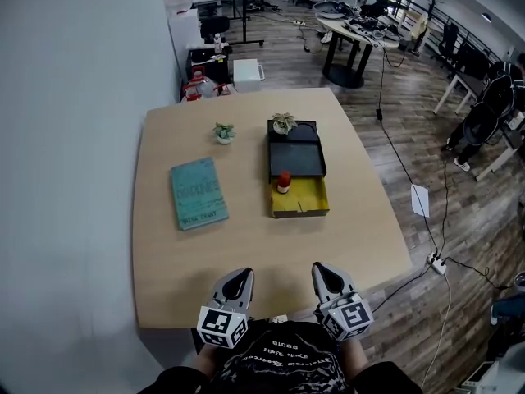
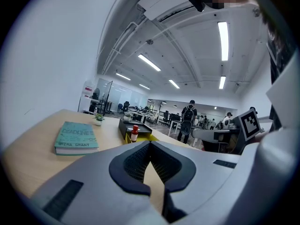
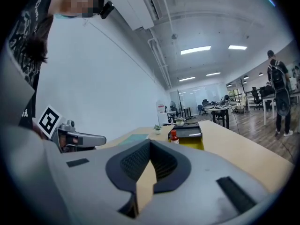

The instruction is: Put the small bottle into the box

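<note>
You are holding the left gripper (image 1: pixel 239 278) and the right gripper (image 1: pixel 323 274) side by side over the near edge of the pale wooden table (image 1: pixel 164 253), just in front of your body, both pointing toward the far side. Each gripper's own view is showing its black ribbed pads meeting at the tips, so both tools are sitting closed with nothing between the jaws; only the tabletop is showing through the small gap behind the tips. The small bottle with a red cap (image 1: pixel 283 182) is standing upright well ahead of the grippers, at the far left corner of the shallow yellow box (image 1: pixel 308 205), just where that box is meeting the flat black tray-like part (image 1: pixel 297 158) lying behind it. The bottle is appearing to stand inside the yellow box, though I cannot tell that for certain. A teal rectangular book (image 1: pixel 198 193) is lying flat to the left of the box, apart from it. A small green plant in a white pot (image 1: pixel 224 132) is standing beyond the book, and a second small potted plant (image 1: pixel 284 123) is sitting at the far left corner of the black part.
</note>
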Demonstrator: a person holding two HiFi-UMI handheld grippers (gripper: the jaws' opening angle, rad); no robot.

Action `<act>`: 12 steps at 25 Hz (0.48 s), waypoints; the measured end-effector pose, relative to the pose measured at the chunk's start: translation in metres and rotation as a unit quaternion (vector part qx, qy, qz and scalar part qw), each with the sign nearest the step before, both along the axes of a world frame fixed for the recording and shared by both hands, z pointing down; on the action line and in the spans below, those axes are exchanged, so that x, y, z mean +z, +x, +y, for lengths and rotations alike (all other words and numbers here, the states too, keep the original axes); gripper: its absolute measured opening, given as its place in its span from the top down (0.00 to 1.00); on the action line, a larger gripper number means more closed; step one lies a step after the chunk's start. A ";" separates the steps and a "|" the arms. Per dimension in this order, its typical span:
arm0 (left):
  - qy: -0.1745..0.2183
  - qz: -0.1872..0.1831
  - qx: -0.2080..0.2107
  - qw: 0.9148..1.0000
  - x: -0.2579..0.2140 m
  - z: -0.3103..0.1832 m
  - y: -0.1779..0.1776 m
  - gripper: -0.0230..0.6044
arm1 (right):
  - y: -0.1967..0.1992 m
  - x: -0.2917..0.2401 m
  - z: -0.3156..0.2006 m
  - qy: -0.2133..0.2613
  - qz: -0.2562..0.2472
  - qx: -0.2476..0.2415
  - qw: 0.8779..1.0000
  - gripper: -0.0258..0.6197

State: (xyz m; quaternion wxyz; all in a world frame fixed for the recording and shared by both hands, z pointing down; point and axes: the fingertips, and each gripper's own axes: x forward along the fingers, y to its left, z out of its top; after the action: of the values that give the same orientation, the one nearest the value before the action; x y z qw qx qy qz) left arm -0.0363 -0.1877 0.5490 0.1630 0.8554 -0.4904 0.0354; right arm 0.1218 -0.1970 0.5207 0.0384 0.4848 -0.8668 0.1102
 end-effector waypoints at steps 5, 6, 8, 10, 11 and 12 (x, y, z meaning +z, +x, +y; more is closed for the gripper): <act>0.000 -0.004 -0.008 1.000 0.001 -0.003 -0.007 0.96 | -0.008 0.004 -0.006 -0.005 0.013 -0.007 1.000 0.95; 0.000 -0.005 -0.010 1.000 0.001 -0.004 -0.008 0.96 | -0.009 0.004 -0.007 -0.004 0.016 -0.007 1.000 0.95; 0.000 -0.006 -0.013 1.000 0.001 -0.005 -0.010 0.96 | -0.012 0.004 -0.009 -0.001 0.022 -0.010 1.000 0.95; 0.001 -0.008 -0.016 1.000 0.001 -0.006 -0.012 0.96 | -0.013 0.005 -0.011 -0.003 0.026 -0.010 1.000 0.95; 0.001 -0.011 -0.019 1.000 0.001 -0.006 -0.013 0.96 | -0.013 0.005 -0.011 -0.004 0.028 -0.009 1.000 0.95; 0.001 -0.015 -0.021 1.000 0.001 -0.007 -0.014 0.96 | -0.013 0.005 -0.012 -0.003 0.032 -0.007 0.999 0.95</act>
State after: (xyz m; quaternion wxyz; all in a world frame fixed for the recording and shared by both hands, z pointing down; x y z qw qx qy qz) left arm -0.0503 -0.1944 0.5496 0.1556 0.8441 -0.5112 0.0448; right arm 0.1093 -0.2088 0.5254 0.0680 0.4817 -0.8683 0.0974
